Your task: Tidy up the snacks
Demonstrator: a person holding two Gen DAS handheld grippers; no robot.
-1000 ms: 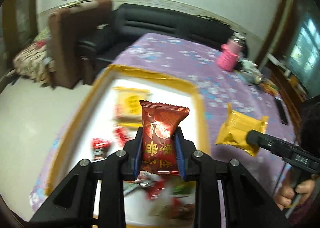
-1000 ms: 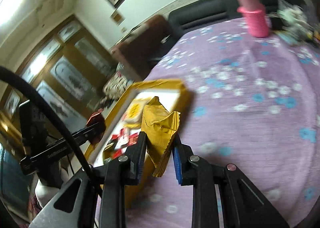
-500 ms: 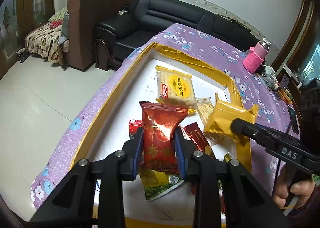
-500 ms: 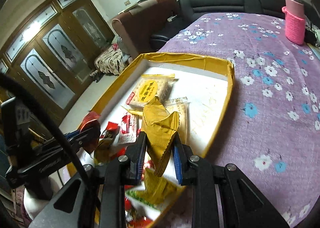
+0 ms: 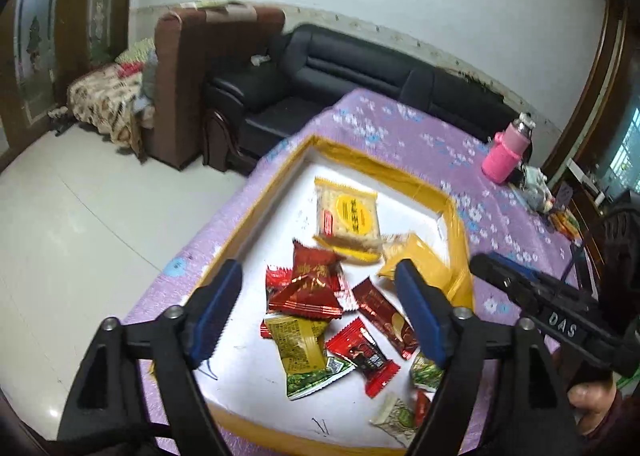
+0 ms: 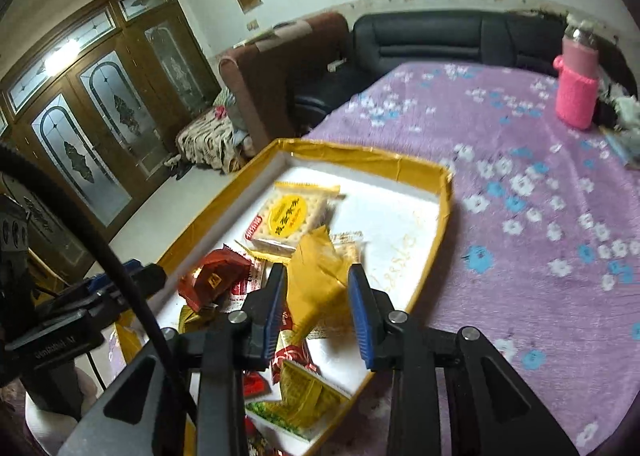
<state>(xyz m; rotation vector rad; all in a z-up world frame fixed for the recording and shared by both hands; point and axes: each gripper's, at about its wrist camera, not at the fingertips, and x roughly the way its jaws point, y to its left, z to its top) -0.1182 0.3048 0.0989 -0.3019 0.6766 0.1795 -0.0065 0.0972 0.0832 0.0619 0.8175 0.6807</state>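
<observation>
- My left tongs [image 5: 318, 308] gape wide, empty, over one tray [image 5: 256, 212].
- My right tongs [image 6: 316, 308], stamped "DAS", stand parted around one gold packet [image 6: 320, 276].
- One cracker pack [image 5: 346, 216]; its writing is unreadable.

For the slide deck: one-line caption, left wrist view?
Open left gripper above red snack packet lying in yellow-rimmed tray.

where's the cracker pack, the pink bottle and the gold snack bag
cracker pack [image 5: 347, 214], left wrist view, on its yellow round label
pink bottle [image 6: 576, 94], right wrist view, on its knitted sleeve
gold snack bag [image 6: 320, 276], right wrist view, mid-body
</observation>
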